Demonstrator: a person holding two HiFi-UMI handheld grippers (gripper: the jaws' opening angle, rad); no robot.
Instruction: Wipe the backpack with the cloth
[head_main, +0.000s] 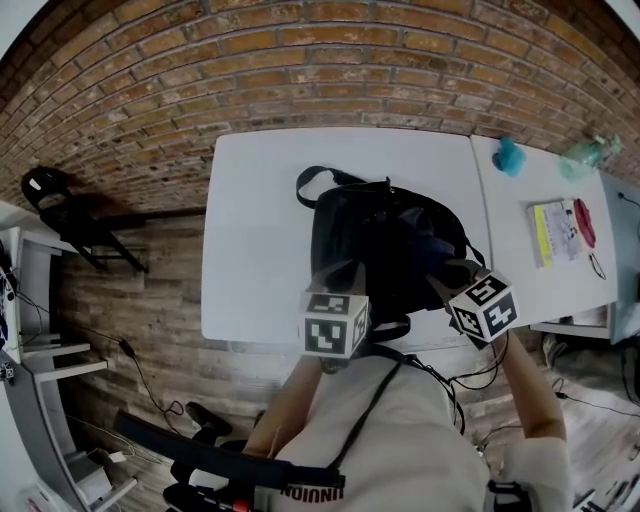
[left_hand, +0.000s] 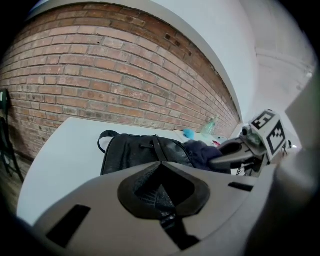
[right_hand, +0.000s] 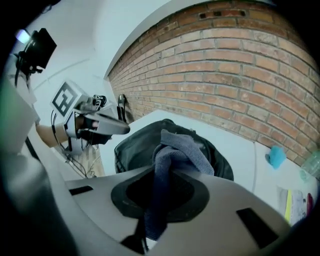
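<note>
Clamping the cloth (right_hand: 177, 147) in its jaws over the backpack (head_main: 375, 240), which lies on the table (head_main: 260, 230), the right gripper (right_hand: 160, 192) looks set for wiping, while the left gripper (left_hand: 160, 192), jaws together and empty, hangs at the backpack's near edge; next move: press down and stroke.

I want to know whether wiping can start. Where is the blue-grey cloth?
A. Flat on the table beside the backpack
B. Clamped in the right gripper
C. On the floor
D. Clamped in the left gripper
B: the right gripper view shows the cloth pinched between the closed jaws of the right gripper, with its free end hanging just over the backpack.
</note>
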